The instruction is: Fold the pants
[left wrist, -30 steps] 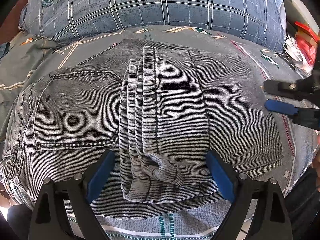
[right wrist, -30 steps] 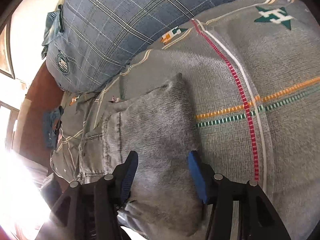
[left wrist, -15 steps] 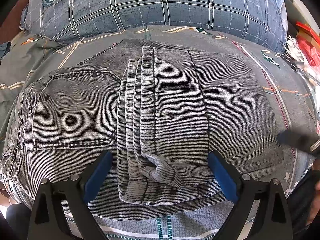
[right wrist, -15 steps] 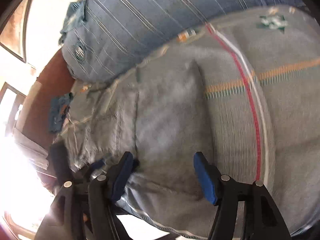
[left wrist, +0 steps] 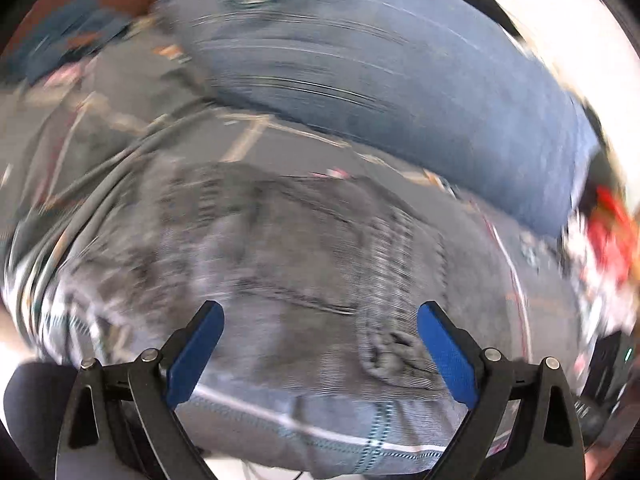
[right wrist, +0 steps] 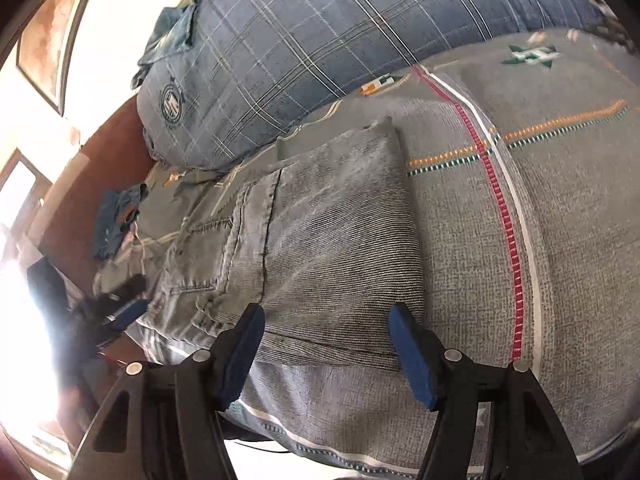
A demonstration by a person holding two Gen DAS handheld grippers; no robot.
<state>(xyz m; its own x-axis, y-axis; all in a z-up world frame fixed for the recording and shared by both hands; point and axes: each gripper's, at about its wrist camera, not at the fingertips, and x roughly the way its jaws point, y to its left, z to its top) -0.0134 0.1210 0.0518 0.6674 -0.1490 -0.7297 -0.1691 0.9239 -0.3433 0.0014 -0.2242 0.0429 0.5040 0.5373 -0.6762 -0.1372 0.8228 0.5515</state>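
Pants (right wrist: 320, 240) lay folded on the bed (right wrist: 560, 220); both grippers' jaws were held wide open, empty. Layers could be dragged apart by a careless grab.

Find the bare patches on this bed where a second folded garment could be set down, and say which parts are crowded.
Free: the bedspread right of the folded pants, past the red stripe. A narrower strip runs along the near edge under the open right gripper. Crowded: the plaid pillow behind, and loose blue clothes beyond the pants' left.
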